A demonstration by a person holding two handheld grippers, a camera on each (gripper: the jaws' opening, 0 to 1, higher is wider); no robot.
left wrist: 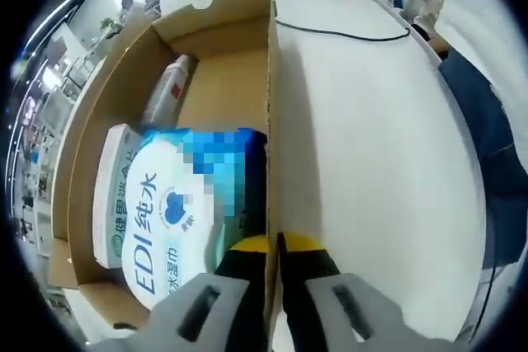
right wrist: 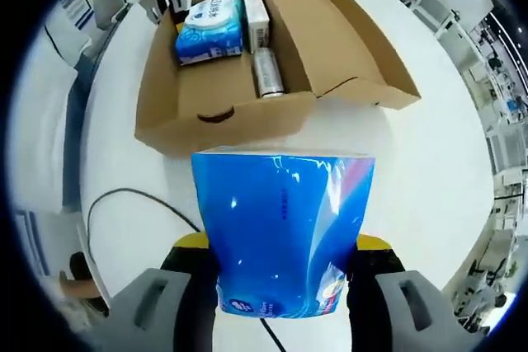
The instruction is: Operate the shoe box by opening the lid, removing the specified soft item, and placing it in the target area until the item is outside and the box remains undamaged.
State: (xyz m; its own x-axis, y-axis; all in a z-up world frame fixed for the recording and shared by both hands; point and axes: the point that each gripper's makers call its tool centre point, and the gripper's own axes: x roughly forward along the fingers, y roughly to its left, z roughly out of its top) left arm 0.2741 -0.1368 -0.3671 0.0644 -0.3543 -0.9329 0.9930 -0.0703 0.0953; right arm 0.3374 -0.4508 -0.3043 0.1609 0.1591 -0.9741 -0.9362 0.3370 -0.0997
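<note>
Above the desk (right wrist: 429, 171), the right hand-held gripper (right wrist: 285, 253) clamps a blue pack (right wrist: 280, 228); the left hand-held gripper (left wrist: 276, 245) pinches the box (left wrist: 271, 121) wall, wipes (left wrist: 177, 220) inside.

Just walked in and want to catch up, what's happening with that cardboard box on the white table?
A person works two hand-held tools. The right tool grips a soft blue plastic pack, already outside the open brown cardboard shoe box. The left tool is clamped on the box's side wall. A blue-and-white wet-wipes pack, a white carton and a silver cylinder are inside.
</note>
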